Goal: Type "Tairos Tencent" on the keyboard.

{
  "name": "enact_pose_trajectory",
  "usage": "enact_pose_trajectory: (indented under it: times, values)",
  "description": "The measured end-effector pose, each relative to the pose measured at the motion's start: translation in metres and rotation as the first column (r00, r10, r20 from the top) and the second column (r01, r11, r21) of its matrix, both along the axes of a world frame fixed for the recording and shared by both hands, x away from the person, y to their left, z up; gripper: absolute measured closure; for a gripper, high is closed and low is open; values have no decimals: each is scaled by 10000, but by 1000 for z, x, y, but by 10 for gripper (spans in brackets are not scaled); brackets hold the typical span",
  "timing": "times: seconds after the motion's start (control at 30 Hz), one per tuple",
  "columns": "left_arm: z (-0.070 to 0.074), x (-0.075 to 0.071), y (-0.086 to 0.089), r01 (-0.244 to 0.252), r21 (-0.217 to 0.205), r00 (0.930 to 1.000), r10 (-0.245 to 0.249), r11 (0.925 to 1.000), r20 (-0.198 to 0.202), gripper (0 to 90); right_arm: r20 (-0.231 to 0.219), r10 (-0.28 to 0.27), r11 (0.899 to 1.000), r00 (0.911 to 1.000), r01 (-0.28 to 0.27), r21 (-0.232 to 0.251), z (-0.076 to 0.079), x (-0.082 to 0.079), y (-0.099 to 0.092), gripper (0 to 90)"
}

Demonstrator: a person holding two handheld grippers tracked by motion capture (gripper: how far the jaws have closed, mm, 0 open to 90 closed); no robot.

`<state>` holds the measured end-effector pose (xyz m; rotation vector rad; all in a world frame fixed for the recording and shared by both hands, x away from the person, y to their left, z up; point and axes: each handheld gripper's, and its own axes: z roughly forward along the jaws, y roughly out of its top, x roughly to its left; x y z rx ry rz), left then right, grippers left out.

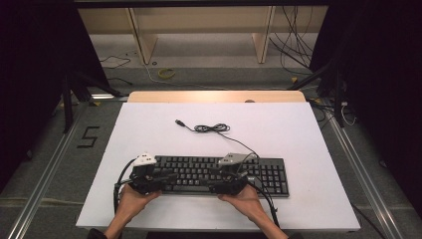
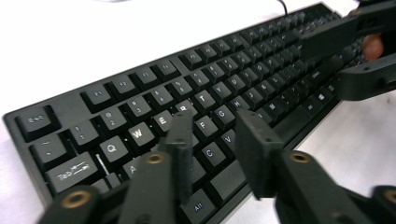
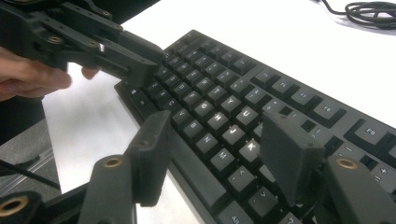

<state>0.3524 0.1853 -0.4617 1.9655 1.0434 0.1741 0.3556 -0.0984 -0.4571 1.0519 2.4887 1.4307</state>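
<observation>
A black keyboard (image 1: 268, 174) (image 2: 196, 60) (image 3: 280, 88) lies along the near part of the white table top (image 1: 278, 124). My left gripper (image 1: 166, 178) (image 2: 215, 135) is over the keyboard's left end, jaws apart above the letter keys with nothing between them. My right gripper (image 1: 216, 186) (image 3: 219, 140) is over the keyboard's middle, pointing towards the left one, open, with only keys under the gap. Each gripper view shows the other gripper farther off: the left gripper (image 3: 116, 51) at top left, the right gripper (image 2: 355, 46) at top right. I cannot tell whether any jaw touches the keys.
The keyboard's black cable (image 1: 211, 128) (image 3: 373, 11) lies coiled on the table behind it, with its USB plug (image 1: 179, 122) free. A person's hands hold both grippers at the table's near edge. Beyond the table are wooden frame legs and loose cables on the floor.
</observation>
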Motion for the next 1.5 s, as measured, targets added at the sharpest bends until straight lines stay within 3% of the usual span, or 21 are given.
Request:
enact_pose_trajectory:
  times: [0.37, 0.63, 1.1, 1.5]
  values:
    - [-3, 3, -12, 516, 646, 9986, -505, 9966, -174, 891, 96, -79, 9998, 9999, 77, 192, 3, -7, -9, 385]
    - [-7, 7, -19, 677, 1097, 9969, -629, 9917, -465, 893, 94, -19, 9998, 10000, 17, 175, 1, -11, -11, 375]
    - [-14, 10, -22, 551, 1448, 9961, -445, 9879, -758, 895, 60, -7, 9998, 10000, 6, 181, 0, -13, -13, 368]
    - [-10, 9, -20, 522, 1235, 9967, -440, 9910, -680, 893, 105, -26, 9998, 9999, 24, 177, 1, -13, -14, 368]
